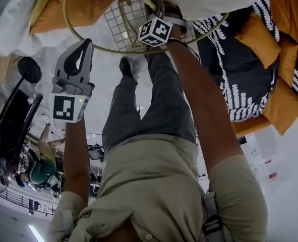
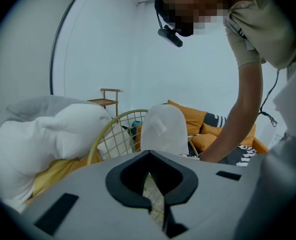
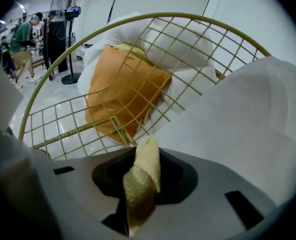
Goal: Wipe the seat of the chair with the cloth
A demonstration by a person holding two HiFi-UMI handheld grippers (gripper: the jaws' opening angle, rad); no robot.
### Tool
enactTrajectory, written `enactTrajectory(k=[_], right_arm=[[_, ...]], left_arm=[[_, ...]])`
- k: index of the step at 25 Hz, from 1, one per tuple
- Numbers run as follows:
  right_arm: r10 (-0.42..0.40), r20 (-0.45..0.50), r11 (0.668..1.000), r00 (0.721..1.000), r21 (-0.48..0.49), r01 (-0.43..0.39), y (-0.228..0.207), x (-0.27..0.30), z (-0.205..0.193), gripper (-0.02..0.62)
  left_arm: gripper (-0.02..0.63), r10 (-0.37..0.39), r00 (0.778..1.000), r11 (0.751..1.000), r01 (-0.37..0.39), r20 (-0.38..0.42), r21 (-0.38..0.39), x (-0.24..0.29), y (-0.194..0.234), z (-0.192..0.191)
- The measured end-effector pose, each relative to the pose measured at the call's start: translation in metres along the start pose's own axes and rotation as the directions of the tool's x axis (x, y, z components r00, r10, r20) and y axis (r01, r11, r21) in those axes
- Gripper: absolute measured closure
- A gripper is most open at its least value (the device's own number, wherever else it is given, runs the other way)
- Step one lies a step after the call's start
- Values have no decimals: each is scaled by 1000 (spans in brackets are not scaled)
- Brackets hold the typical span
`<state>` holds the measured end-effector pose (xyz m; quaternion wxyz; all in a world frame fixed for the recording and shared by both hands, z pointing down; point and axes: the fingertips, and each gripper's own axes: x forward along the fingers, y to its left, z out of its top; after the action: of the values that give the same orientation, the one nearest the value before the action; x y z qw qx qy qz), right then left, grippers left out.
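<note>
Right hand-held gripper (image 3: pixel 137 206): clenched on the folded yellow cloth (image 3: pixel 148 159), whose tip stands just short of the gold wire chair (image 3: pixel 153 16), mesh at 11 o'clock. Orange cushion (image 3: pixel 122 89) lies behind the mesh. Left hand-held gripper (image 2: pixel 155 199): jaws together, empty, chair at 12 o'clock.

The pale, glossy floor (image 1: pixel 108 79) carried a gold wire chair (image 3: pixel 113 121) and the person's shoe (image 1: pixel 128 65) just beside its rim. Orange cushions (image 1: pixel 282 105), a black-and-white patterned one (image 1: pixel 239 69) and white pillows (image 2: pixel 52 134) lay heaped around the chair; whether they touched the floor could not be told.
</note>
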<state>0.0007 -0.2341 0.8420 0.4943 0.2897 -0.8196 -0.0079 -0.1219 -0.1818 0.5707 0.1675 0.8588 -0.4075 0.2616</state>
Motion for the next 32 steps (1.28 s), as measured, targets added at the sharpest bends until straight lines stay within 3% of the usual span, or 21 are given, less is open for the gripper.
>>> enactTrajectory(k=[8,13,20,26,32], right_arm=[[26,-22,1000,999,17,-25,6,4,-4,492],[-5,-3,999,1000,43,5,-25,-24,10,495],[-104,42,985,994,143,97,-60,-120,57,498],[-161,111,965,981,226,133,-76,-178,92,502],[-225,209,934,952,324,149,-80,-280,151,505]], left_arm=[[591,3,999,999,-1,-54,37,-18,-6,-25],[591,39,999,999,-39,-22,-35,-29,-5,-2],[591,42,997,994,-35,59,-105,-85,-1,35],[591,67,990,995,-57,123,-84,-119,10,54],[591,80,972,996,-68,219,-63,-183,7,91]])
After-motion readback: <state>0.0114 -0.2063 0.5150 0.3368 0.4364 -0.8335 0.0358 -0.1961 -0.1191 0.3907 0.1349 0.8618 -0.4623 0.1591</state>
